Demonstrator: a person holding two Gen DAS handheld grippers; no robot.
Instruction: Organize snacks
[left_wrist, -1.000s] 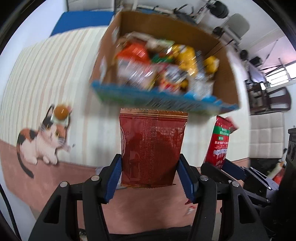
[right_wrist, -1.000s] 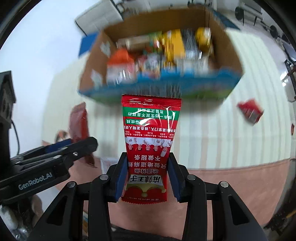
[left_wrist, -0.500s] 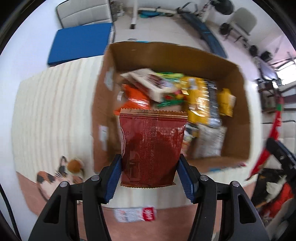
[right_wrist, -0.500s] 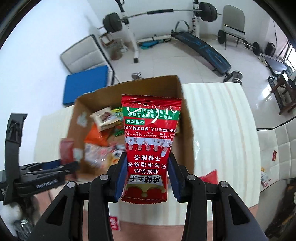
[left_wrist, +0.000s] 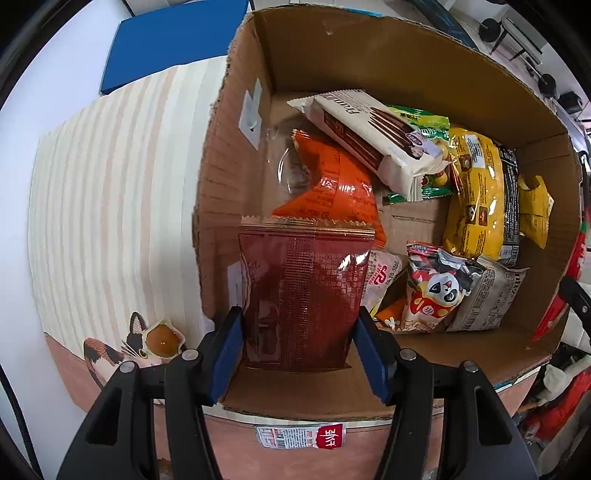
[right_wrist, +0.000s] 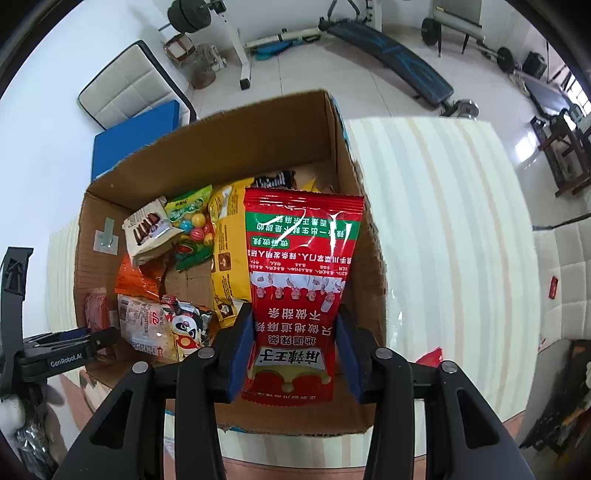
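Snacks filled the open cardboard box (left_wrist: 424, 51), which stood on a striped tablecloth (left_wrist: 110, 184): inside it lay a cream wafer pack (left_wrist: 369, 129), an orange packet (left_wrist: 332, 184), a long yellow packet (left_wrist: 476, 192), a green candy bag (right_wrist: 190, 221) and a panda-printed packet (left_wrist: 436, 291). Above the box's near left corner, the left gripper (left_wrist: 299, 341) pointed down into it, its blue pads clamped on the lower sides of a dark red foil pouch (left_wrist: 303, 295) held upright over the box floor. Over the box's right side, the right gripper (right_wrist: 291, 347) carried a bright red sachet with a green band (right_wrist: 299, 280), also upright; its jaws were opening, though the sachet sat between the pads and both appeared to touch its edges. Outside the box, just in front of its near wall, a small red-and-white packet (left_wrist: 299, 435) lay flat on the cloth, and a printed cat (left_wrist: 136, 347) showed on the cloth off the box's near left corner
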